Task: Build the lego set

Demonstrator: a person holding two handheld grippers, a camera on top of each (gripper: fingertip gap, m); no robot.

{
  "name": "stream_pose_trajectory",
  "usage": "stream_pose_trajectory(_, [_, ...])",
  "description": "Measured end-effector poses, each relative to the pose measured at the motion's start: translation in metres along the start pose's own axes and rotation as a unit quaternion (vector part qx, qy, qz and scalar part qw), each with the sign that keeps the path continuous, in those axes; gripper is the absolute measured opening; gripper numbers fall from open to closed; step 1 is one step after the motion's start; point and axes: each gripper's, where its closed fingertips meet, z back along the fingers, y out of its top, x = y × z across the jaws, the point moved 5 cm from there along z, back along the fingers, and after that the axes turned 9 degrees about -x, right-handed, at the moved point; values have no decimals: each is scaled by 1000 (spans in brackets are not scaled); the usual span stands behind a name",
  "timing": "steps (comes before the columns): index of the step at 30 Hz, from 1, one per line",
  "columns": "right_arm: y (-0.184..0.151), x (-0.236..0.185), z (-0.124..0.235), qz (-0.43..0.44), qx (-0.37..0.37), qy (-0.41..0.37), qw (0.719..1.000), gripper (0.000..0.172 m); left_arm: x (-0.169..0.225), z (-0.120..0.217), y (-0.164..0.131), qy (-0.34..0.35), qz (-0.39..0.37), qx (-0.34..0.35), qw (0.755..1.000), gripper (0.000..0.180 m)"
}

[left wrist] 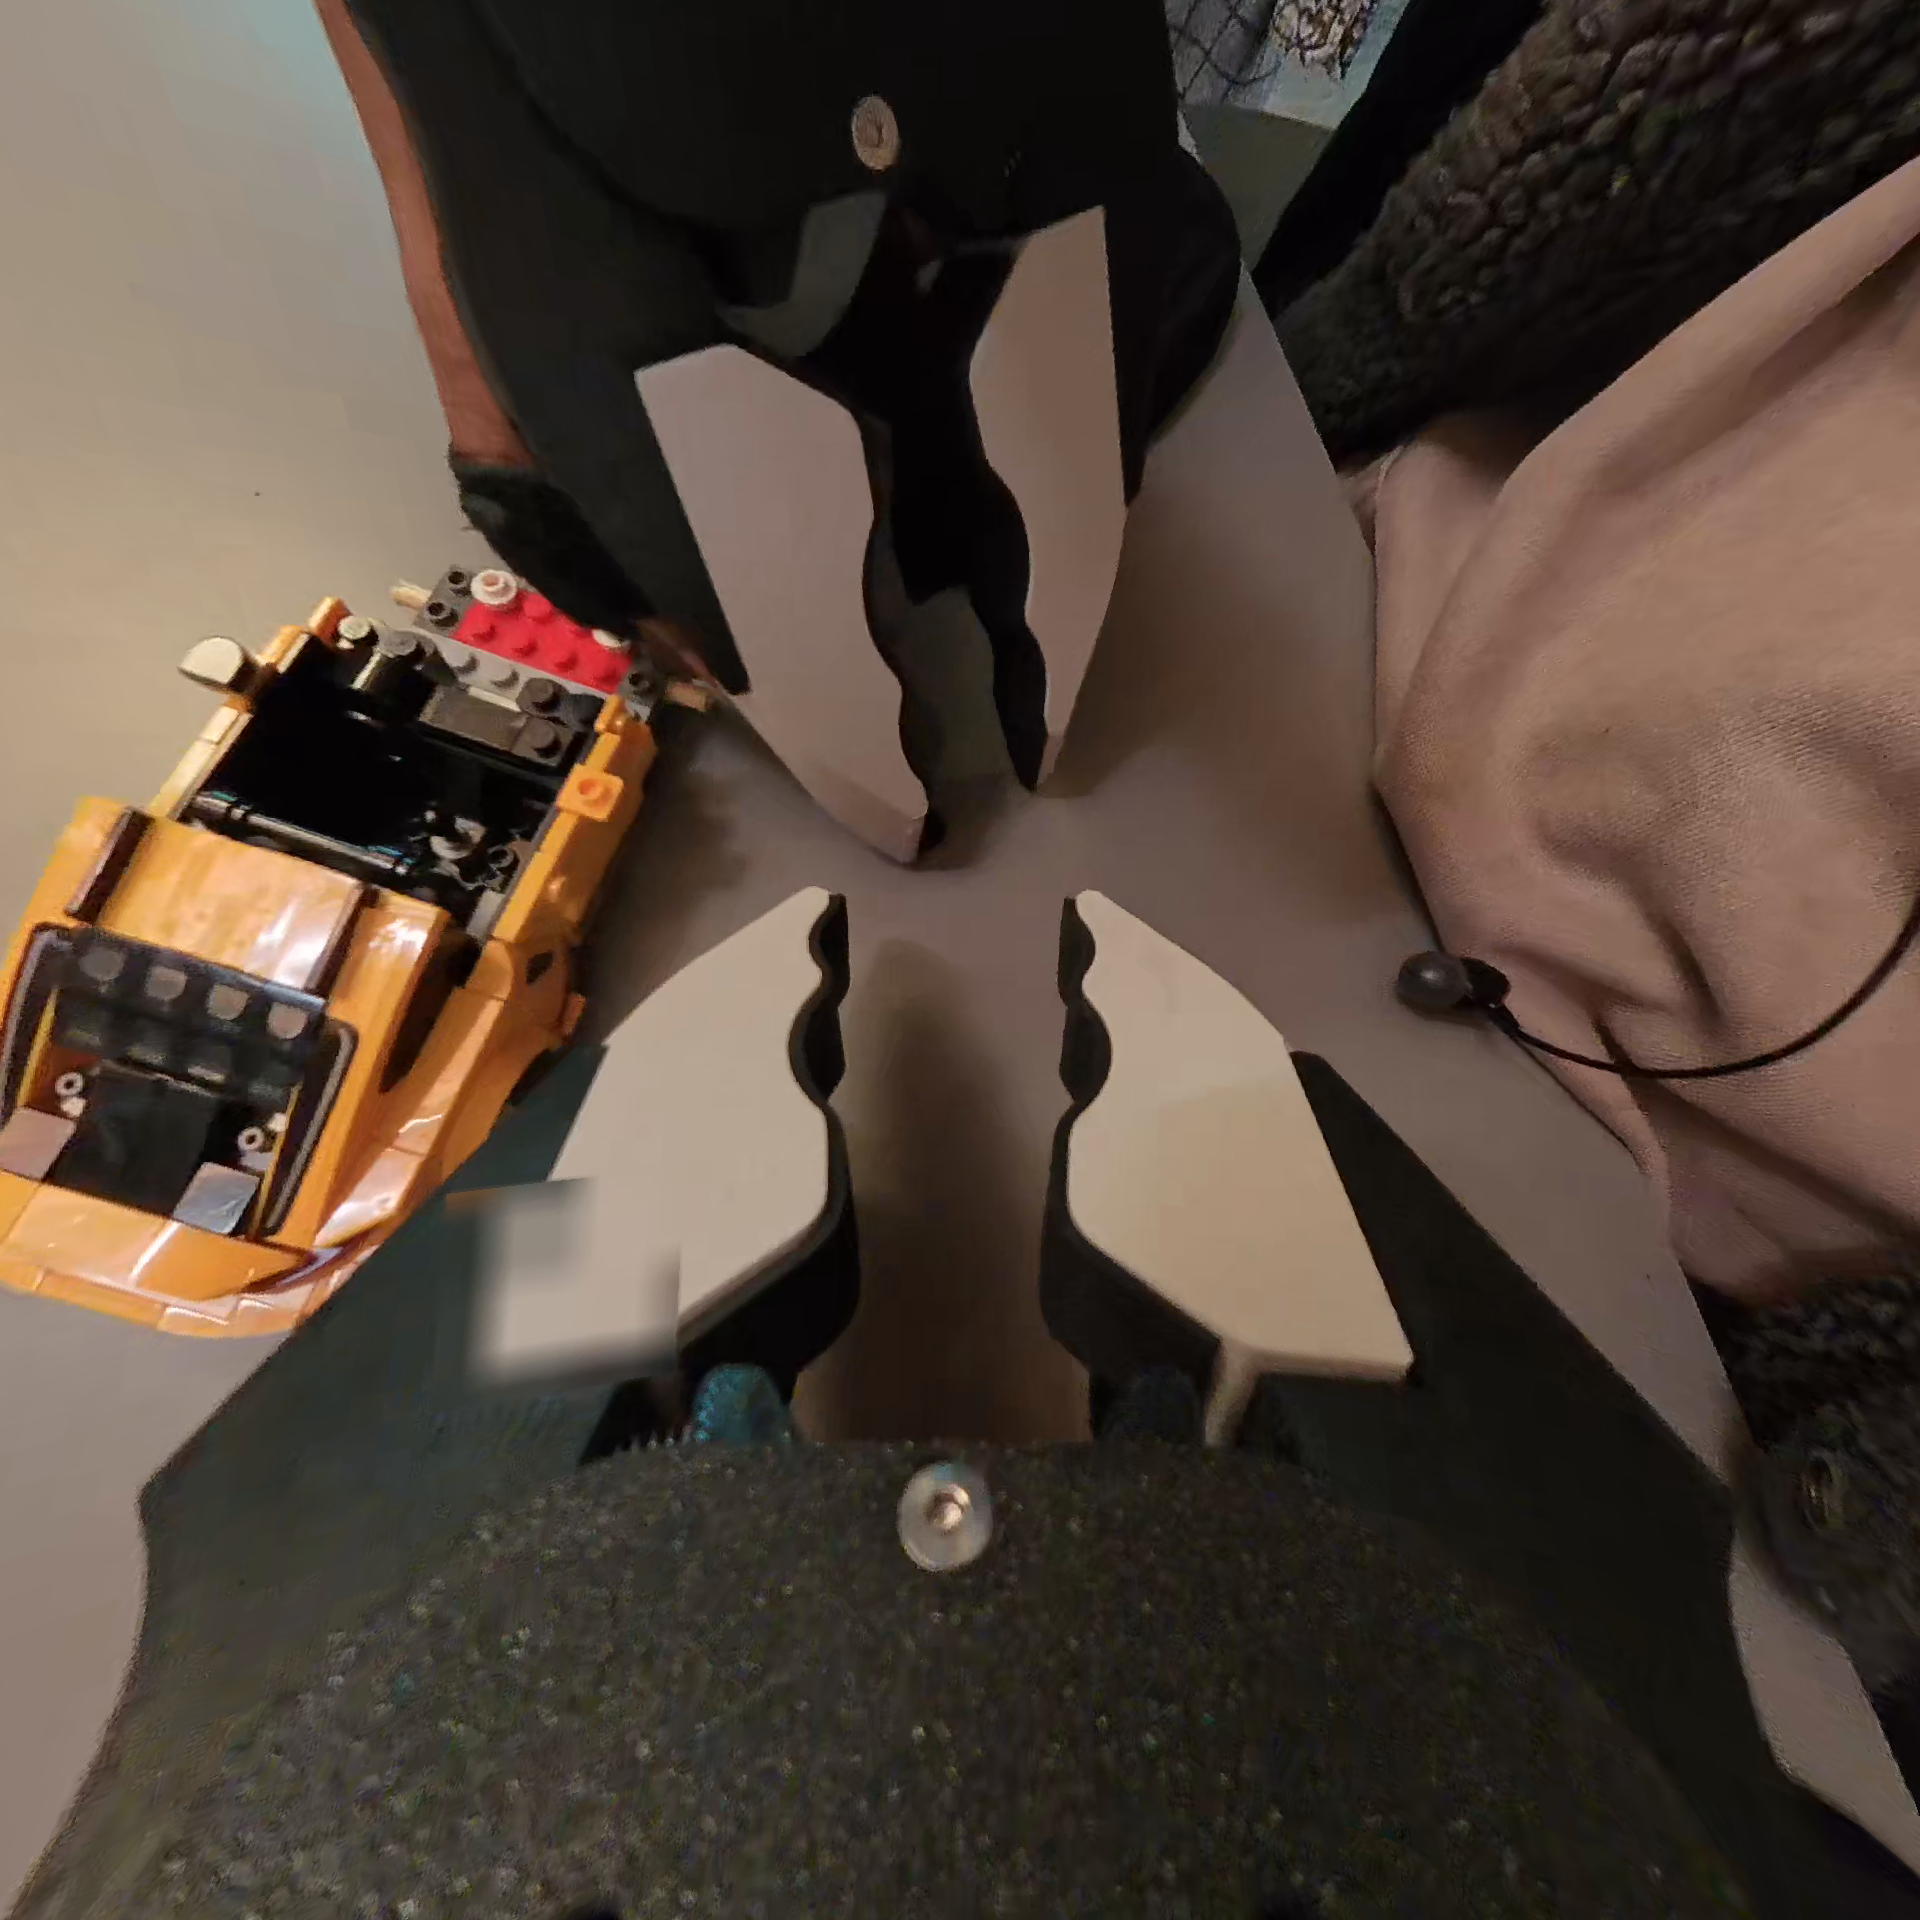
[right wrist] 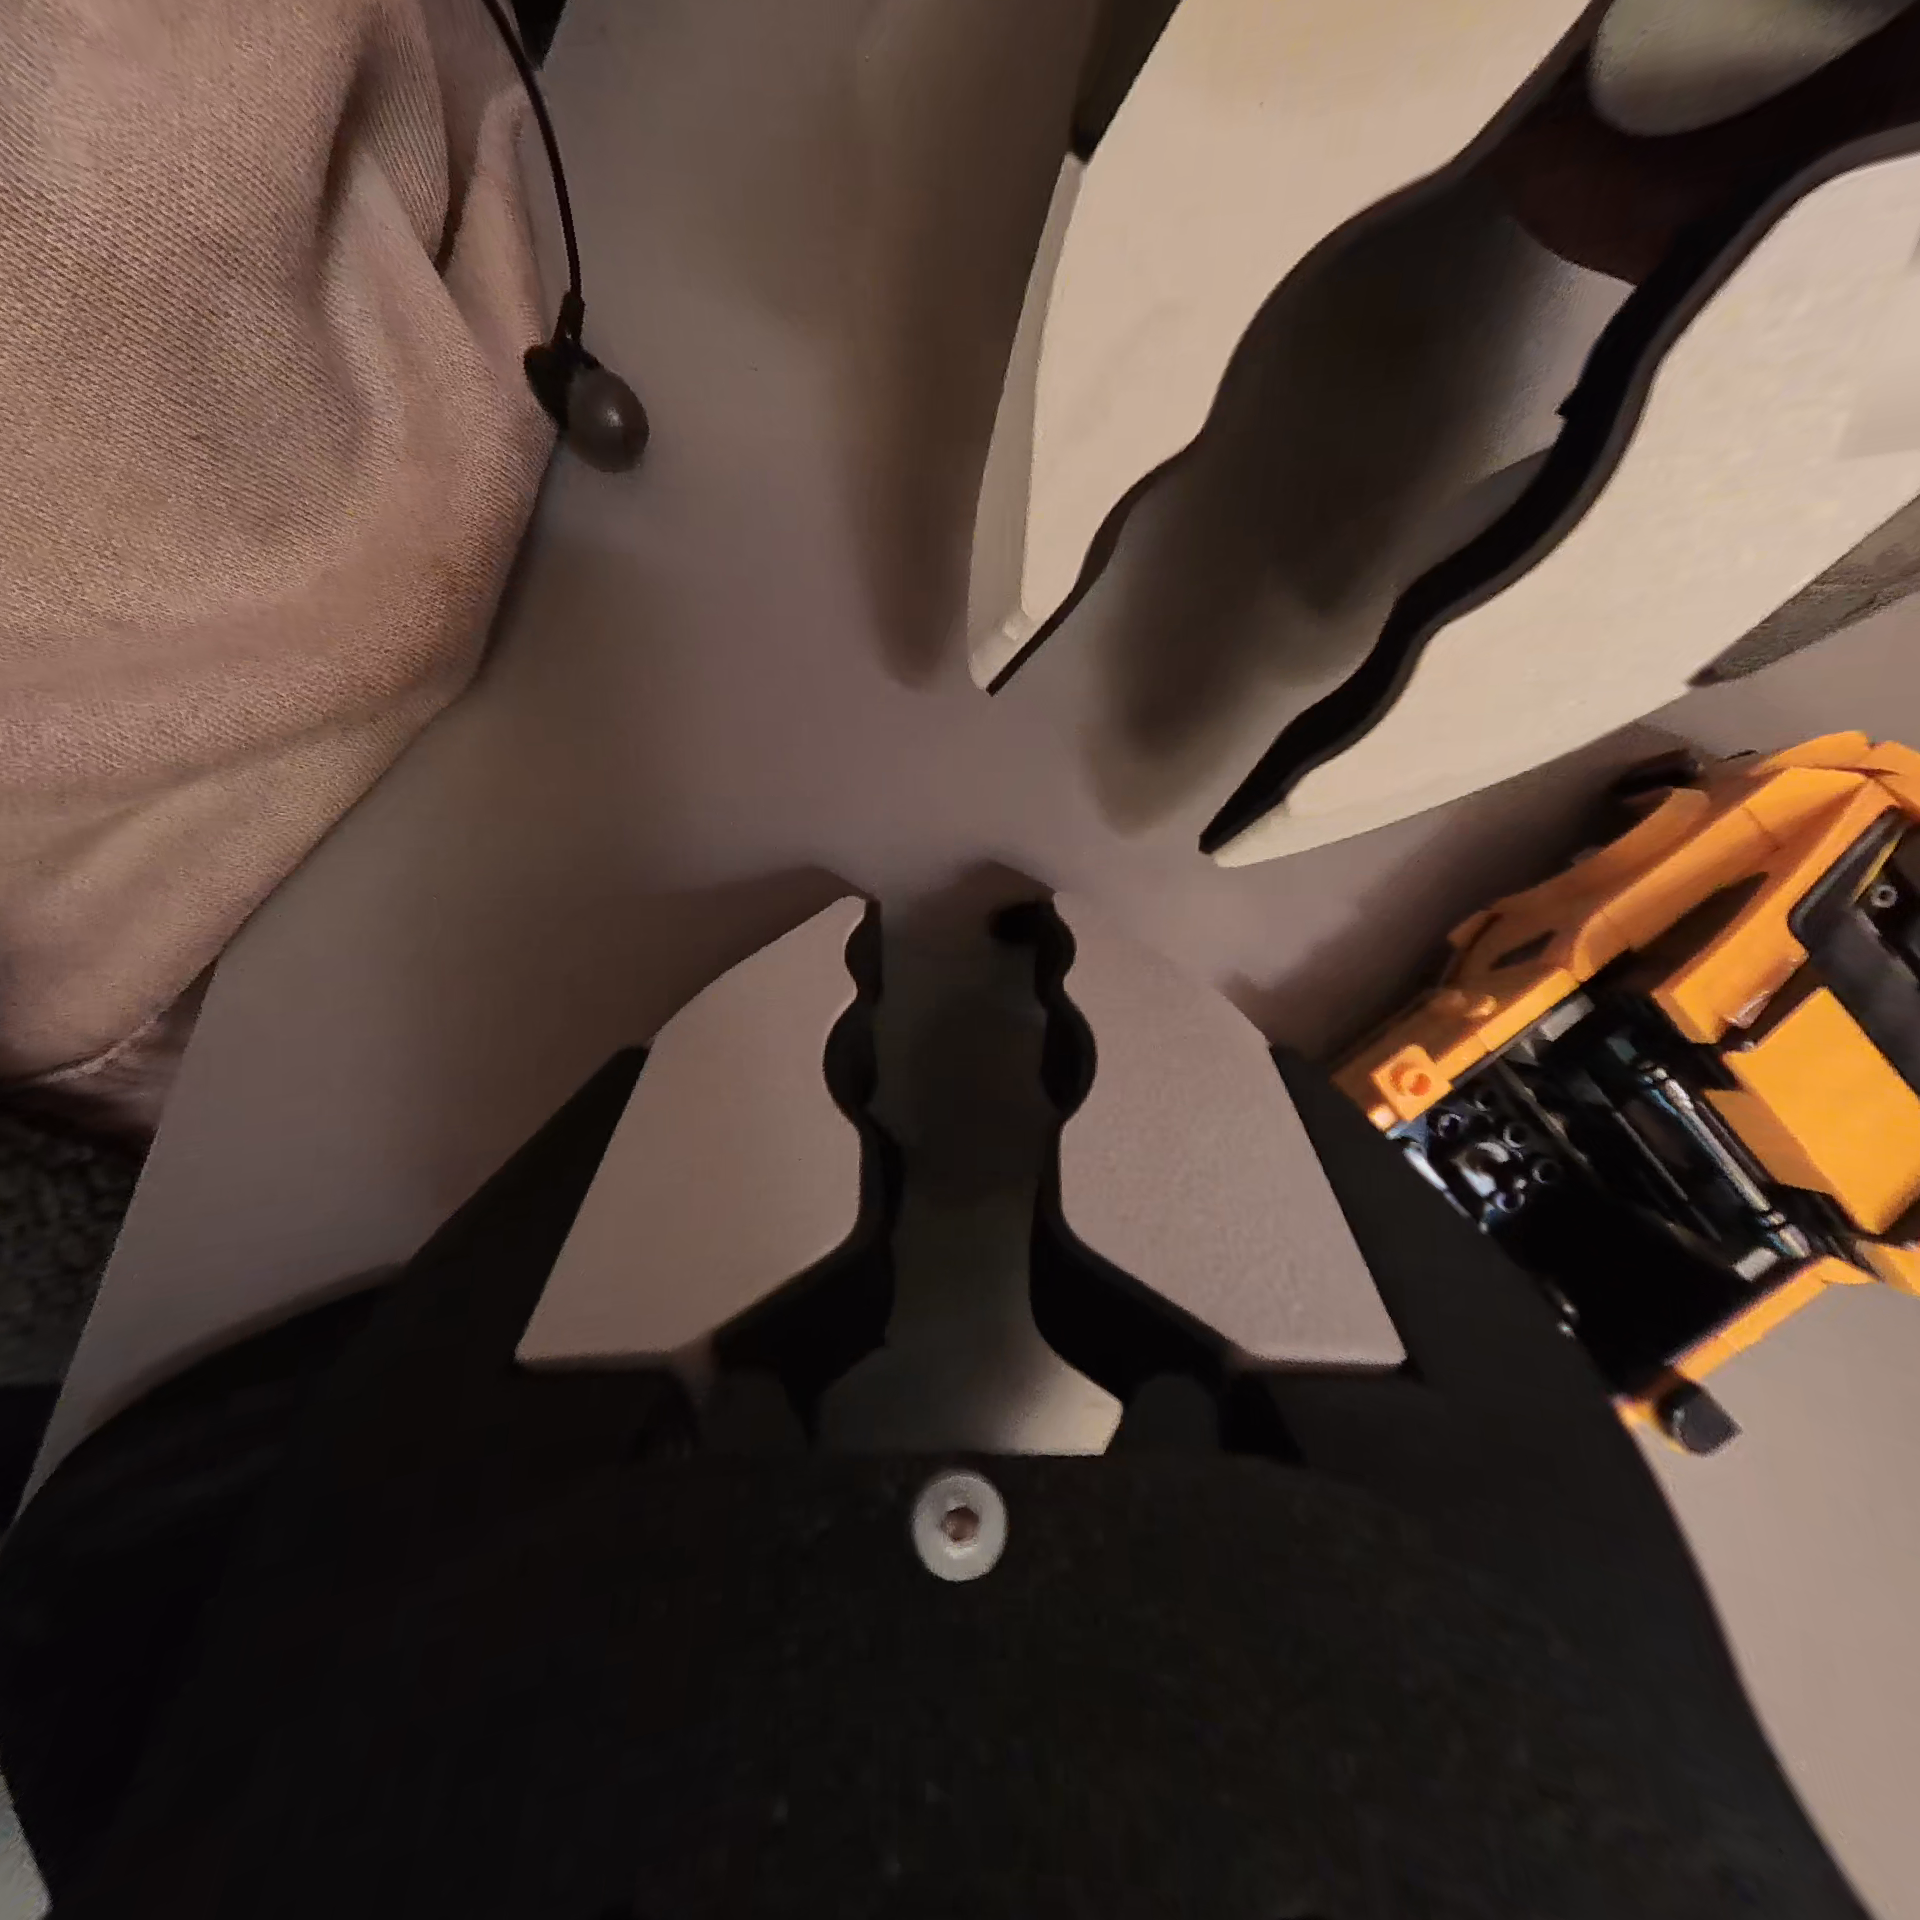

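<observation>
My left gripper (left wrist: 954, 914) is open and empty, its tips just above the grey table (left wrist: 156, 364). It also shows in the right wrist view (right wrist: 1101, 758), at the upper right. My right gripper (right wrist: 956, 914) is open, with its tips close to the table. A small dark piece (right wrist: 1023, 923) sits at the inner side of its right fingertip; the other pad is clear of it. The right gripper also shows in the left wrist view (left wrist: 977, 805), tip to tip with the left one. An orange brick-built car (left wrist: 312, 987) with a black inside and a red brick lies left of both grippers; it also shows in the right wrist view (right wrist: 1714, 1039).
A person's beige garment (left wrist: 1662, 727) lies over the table edge at the right, with a black cord and a dark bead (left wrist: 1429, 982) resting on the table. It also shows in the right wrist view (right wrist: 208, 416), with the bead (right wrist: 608, 421). A dark fleecy sleeve (left wrist: 1610, 208) is behind it. My left and right fingertips are right by each other.
</observation>
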Motion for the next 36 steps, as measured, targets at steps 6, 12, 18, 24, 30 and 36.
stream_pose_trajectory(6, [2, -3, -2, -43, 34, 10, 998, 46, 4, -6, 1, 2, -16, -11, 1000, 35])
stream_pose_trajectory(12, [3, -3, -2, -64, 45, 3, 997, 52, 13, -15, 4, 7, -52, -27, 998, 37])
stream_pose_trajectory(18, [6, -2, -3, -80, 41, -6, 996, 57, 17, -26, 0, 21, -68, -64, 995, 40])
stream_pose_trajectory(24, [9, 3, 5, -106, 75, -23, 991, 58, 19, -23, 0, -2, -62, -55, 997, 40])
stream_pose_trajectory(30, [-3, 10, 14, -229, 54, -106, 966, 30, 6, -9, -1, 17, -30, -31, 999, 37])
stream_pose_trajectory(36, [0, -2, 4, -326, 47, -132, 935, 22, 9, -18, -2, 14, -29, -48, 998, 44])
